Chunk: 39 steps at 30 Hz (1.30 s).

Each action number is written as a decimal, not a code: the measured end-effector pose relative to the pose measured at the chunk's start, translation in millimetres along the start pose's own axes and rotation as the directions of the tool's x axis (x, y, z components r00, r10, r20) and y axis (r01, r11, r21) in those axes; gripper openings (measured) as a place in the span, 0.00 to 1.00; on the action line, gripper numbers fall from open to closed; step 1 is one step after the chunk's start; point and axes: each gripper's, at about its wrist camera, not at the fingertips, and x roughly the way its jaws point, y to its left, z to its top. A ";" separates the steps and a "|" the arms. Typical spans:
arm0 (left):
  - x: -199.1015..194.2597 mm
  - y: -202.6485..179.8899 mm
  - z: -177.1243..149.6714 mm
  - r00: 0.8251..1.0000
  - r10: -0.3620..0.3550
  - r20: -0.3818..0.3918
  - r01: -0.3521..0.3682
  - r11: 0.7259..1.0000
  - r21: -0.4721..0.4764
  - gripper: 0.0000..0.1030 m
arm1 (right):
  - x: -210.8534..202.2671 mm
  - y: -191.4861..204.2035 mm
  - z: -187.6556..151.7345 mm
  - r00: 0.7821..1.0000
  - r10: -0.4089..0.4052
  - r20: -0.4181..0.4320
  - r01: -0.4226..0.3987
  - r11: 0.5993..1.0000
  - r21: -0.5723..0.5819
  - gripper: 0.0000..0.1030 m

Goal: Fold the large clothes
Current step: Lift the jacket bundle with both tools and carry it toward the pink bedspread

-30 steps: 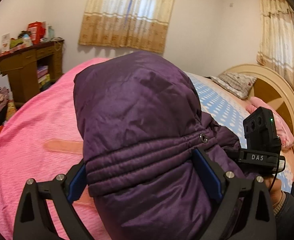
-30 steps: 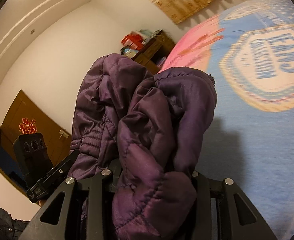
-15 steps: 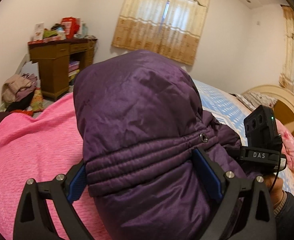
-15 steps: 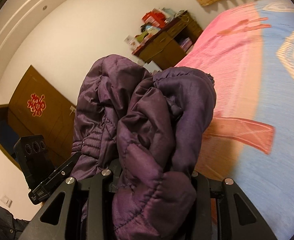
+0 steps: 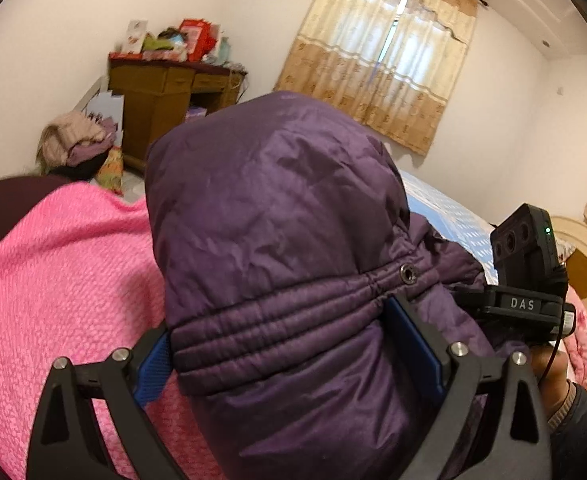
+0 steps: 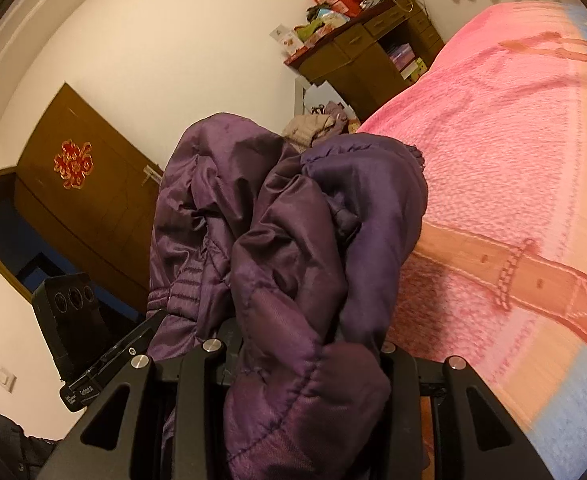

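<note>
A bedroom: a bed under a pink blanket [image 5: 65, 288] fills the near ground, a cluttered wooden desk [image 5: 165, 96] stands against the far wall, and a curtained window [image 5: 381, 56] is to its right. The purple padded jacket [image 5: 277, 240] is off the blanket, carried in the air between both tongs. The left gripper [image 5: 289, 344] is clamped across a stitched, banded part of it, blue pads pressing either side. The right gripper [image 6: 305, 352] is closed on a thick bunched wad of the same jacket [image 6: 293, 248]. The two tools sit close side by side, so the cloth between them is gathered, not stretched. In my judgement the jacket's long axis cannot be read yet; the blanket lies below and ahead of both tongs, and neither hand is clearly nearer to it.
</note>
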 end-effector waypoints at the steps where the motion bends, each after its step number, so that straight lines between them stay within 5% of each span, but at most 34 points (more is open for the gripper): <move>1: 1.3 6.0 -1.8 1.000 0.002 -0.008 -0.002 1.000 -0.013 0.95 | 5.9 1.8 2.0 1.000 -0.003 -0.009 0.003 1.000 -0.003 0.36; 14: 0.7 39.0 -17.2 0.999 -0.004 -0.040 0.000 0.995 -0.096 0.96 | 44.8 11.8 9.5 0.997 -0.019 -0.071 0.016 0.999 -0.039 0.36; 21: -10.1 39.2 -29.6 0.999 0.031 -0.022 -0.032 0.999 -0.027 1.00 | 47.1 15.6 1.7 0.997 -0.027 -0.068 0.025 0.999 -0.033 0.37; 30: -20.6 35.6 -28.9 0.995 0.098 0.000 -0.098 0.995 0.036 1.00 | 51.3 25.5 1.9 0.987 -0.141 -0.074 0.134 0.987 -0.088 0.40; 36: -49.7 12.1 -4.5 0.974 0.183 0.135 -0.199 0.973 0.116 0.98 | 57.9 34.6 1.1 0.974 -0.213 -0.078 0.203 0.971 -0.127 0.43; 39: -33.1 5.2 1.8 0.969 0.227 0.096 -0.241 0.954 0.181 0.99 | 56.2 31.9 1.4 0.972 -0.219 -0.080 0.209 0.971 -0.120 0.47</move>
